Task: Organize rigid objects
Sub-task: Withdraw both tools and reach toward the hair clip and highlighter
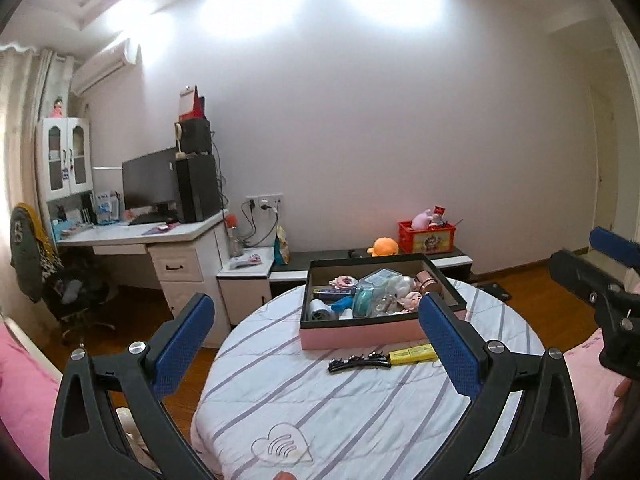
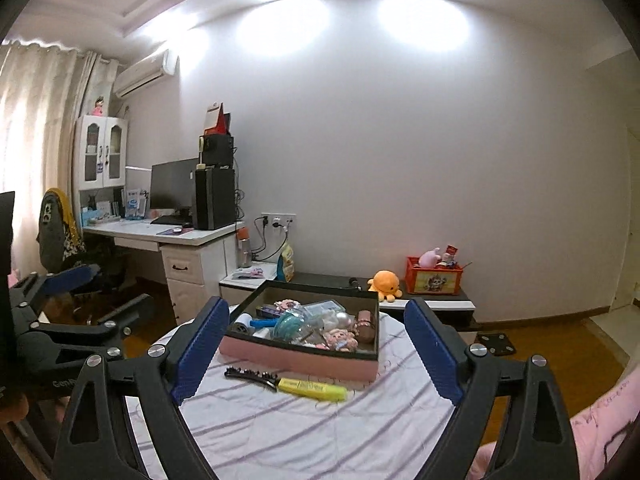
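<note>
Both claws [image 1: 316,340] [image 2: 316,346] spread, empty, textured blue pads over striped quilted cloth [image 1: 360,408], pink rectangular box [image 1: 360,334] beyond.

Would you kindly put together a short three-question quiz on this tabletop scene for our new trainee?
1. True or false: the yellow highlighter lies inside the pink box.
2. Which thing lies beside the highlighter on the striped cloth? A) a spoon B) the black hair clip C) a cup
3. Fill in: both the left gripper and the right gripper are ___, with nothing held.

Key
1. False: it lies on the cloth in front of the box.
2. B: the clip lies end to end with the highlighter; whether they touch is unclear.
3. Open: the jaws of each stand wide apart.
</note>
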A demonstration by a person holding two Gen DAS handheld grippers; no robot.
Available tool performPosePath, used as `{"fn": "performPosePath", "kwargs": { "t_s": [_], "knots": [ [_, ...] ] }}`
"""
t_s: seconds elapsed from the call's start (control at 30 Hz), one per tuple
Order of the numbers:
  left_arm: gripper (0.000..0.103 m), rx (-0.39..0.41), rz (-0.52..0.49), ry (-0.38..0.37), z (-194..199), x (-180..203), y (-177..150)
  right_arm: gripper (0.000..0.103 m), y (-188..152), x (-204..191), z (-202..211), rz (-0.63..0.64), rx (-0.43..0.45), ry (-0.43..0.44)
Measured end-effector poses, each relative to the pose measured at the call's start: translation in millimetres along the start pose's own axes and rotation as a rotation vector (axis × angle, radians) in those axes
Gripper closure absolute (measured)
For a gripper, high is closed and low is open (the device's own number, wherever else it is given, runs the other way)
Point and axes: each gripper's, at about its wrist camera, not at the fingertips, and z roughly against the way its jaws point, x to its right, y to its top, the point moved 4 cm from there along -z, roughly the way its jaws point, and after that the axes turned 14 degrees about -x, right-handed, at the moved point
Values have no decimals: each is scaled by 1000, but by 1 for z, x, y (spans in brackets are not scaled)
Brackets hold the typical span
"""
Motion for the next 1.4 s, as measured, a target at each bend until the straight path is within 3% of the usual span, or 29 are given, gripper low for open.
{"fn": "performPosePath", "kwargs": {
  "t_s": [0.27, 0.6, 0.67, 0.83, 1.03, 1.23, 1.4],
  "knots": [
    [0, 7, -10, -9, 13, 2, -5, 12, -8, 1, 5, -15, -4, -15],
    [0, -86, -20, -22, -25, 1, -19, 12, -22, 15, -17, -37, -64, -23],
    [0, -127, -20, -32, -42, -2, -25, 12, -28, 21, -35, -36, -114, -22],
    [0, -250, -3, 0, -91, -16, -45, 12, -60, 40, -108, -53, -335, 0],
    [0, -373, 29, -52, -141, -18, -64, 12, -82, 45, -179, -8, -471, 18],
    [0, -426, 8, -31, -163, -17, -71, 12, -83, 35, -247, 152, -620, 63],
    [0, -448, -1, -28, -173, -18, -71, 12, -84, 28, -276, 267, -662, 90]
  ]
}}
